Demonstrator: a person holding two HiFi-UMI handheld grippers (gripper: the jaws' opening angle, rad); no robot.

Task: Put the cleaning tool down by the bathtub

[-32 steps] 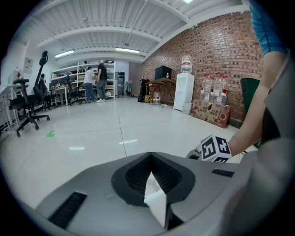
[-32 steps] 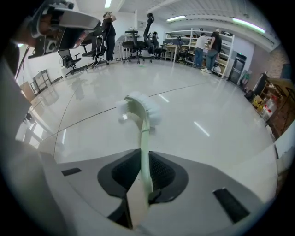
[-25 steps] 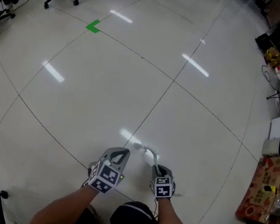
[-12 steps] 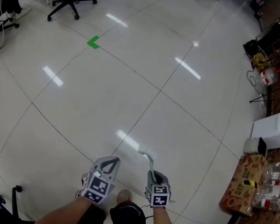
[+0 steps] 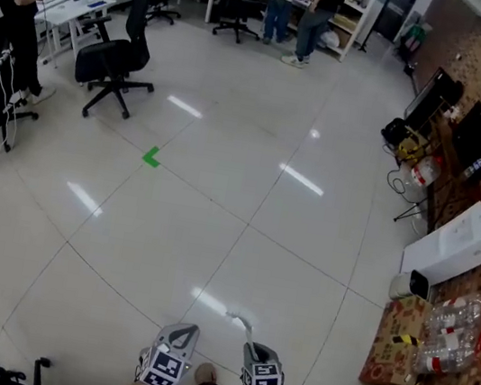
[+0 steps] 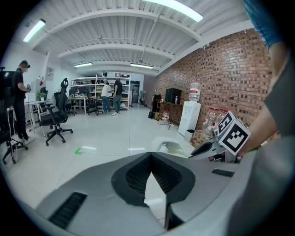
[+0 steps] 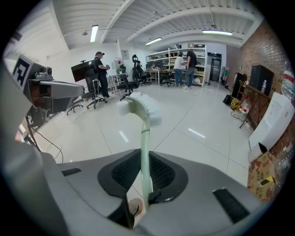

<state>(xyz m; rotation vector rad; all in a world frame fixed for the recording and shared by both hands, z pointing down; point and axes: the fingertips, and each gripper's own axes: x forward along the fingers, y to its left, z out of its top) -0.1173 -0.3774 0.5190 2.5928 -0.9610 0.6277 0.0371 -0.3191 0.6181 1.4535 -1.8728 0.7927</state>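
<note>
The cleaning tool is a brush with a white bristle head [image 5: 239, 320] on a pale green handle [image 7: 144, 152]. My right gripper [image 5: 255, 354] is shut on that handle, and the head sticks out forward and up past the jaws [image 7: 140, 108]. My left gripper [image 5: 184, 329] is level with it on the left, its jaws closed together with nothing between them [image 6: 150, 156]. In the left gripper view the brush head [image 6: 169, 147] and the right gripper [image 6: 216, 147] show to the right. Both grippers hang low over the glossy white tiled floor [image 5: 218, 220]. I see no bathtub that I can make out.
Black office chairs [image 5: 112, 60] and desks stand at the far left with a person [image 5: 16, 3] beside them. Two people [image 5: 295, 0] stand at the back shelves. On the right are a white appliance [image 5: 451, 245], a cardboard box [image 5: 391, 354] and bottles. A green tape mark [image 5: 151, 157] is on the floor.
The head view has tipped up, so more of the room shows and both grippers sit lower and smaller in the frame. The brush stays in the right gripper.
</note>
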